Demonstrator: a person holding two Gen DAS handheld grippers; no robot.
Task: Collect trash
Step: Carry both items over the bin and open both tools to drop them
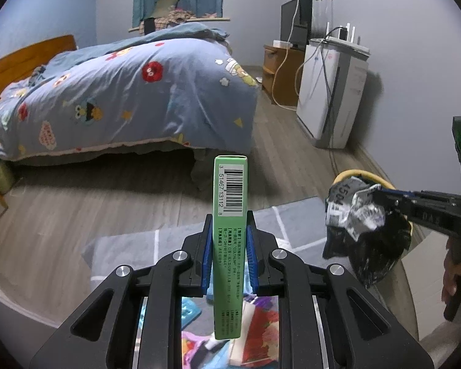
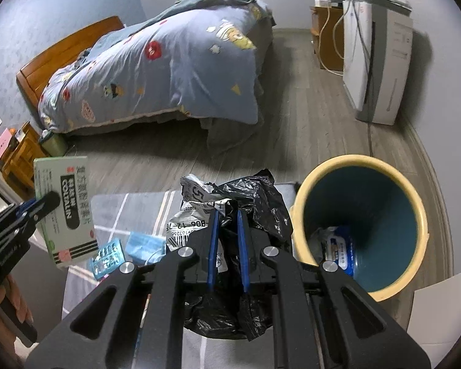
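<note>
Bin (image 2: 304, 212) contents partly hidden, perhaps a wipes pack (image 2: 342, 250).

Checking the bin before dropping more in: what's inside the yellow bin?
In the yellow bin, a blue-and-white wipes-style packet lies at the bottom beside some crumpled pale wrapping. The near rim hides the rest of the floor.
</note>
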